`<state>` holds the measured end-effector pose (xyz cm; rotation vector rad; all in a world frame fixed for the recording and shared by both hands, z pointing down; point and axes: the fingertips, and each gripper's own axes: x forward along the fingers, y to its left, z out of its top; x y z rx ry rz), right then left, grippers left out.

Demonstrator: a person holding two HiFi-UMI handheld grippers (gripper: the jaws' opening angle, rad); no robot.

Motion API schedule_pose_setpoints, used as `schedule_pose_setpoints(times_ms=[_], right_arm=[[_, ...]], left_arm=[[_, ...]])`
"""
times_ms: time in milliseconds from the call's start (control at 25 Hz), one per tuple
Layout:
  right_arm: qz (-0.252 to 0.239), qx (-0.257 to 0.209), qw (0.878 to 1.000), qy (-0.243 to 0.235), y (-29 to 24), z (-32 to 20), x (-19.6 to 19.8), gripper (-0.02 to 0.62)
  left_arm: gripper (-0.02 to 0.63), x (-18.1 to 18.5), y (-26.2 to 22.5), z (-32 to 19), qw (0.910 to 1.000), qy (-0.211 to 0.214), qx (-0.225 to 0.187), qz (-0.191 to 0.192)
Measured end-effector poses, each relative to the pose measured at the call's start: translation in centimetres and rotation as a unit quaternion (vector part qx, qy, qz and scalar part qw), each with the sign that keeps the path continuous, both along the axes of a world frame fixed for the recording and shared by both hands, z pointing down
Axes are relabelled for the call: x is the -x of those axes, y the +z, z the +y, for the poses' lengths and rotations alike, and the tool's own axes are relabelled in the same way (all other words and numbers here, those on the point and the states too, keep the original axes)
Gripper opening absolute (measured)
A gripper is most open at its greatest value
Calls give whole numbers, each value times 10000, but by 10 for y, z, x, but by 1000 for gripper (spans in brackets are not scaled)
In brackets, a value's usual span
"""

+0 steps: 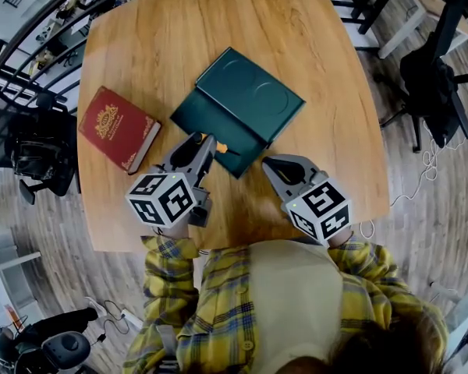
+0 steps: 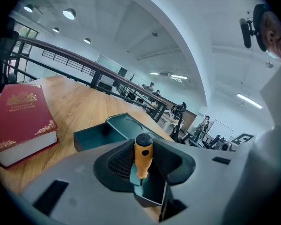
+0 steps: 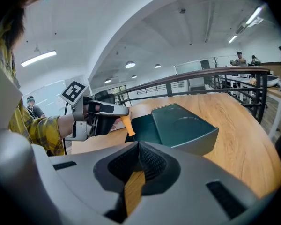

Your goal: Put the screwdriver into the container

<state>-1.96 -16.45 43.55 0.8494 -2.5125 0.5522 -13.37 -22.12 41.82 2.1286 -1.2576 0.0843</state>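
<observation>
An orange-handled screwdriver [image 1: 221, 147] [image 2: 143, 154] is clamped between the jaws of my left gripper [image 1: 207, 141] [image 2: 143, 167], handle up and shaft pointing down. It hangs over the near corner of the dark green container [image 1: 212, 121] [image 2: 99, 133], an open tray whose lid [image 1: 251, 92] lies behind it. The right gripper view shows the left gripper [image 3: 107, 111] holding the screwdriver [image 3: 126, 125] at the container [image 3: 180, 128]. My right gripper [image 1: 268, 162] [image 3: 139, 148] rests just right of the tray's corner, jaws shut with nothing between them.
A red hardback book [image 1: 118, 128] [image 2: 19, 117] lies on the wooden table [image 1: 312, 45] to the left of the container. A black railing runs past the table's far edge, and chairs stand on the floor around it.
</observation>
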Motion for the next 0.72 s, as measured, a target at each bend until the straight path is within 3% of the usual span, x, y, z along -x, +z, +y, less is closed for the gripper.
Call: schedule_pose_setpoints(times_ms=[720], right_arm=[[-31,98,9999,-118,9,-7,7,66]], left_arm=[[118,8,15,-21,9989,-194,338,257]])
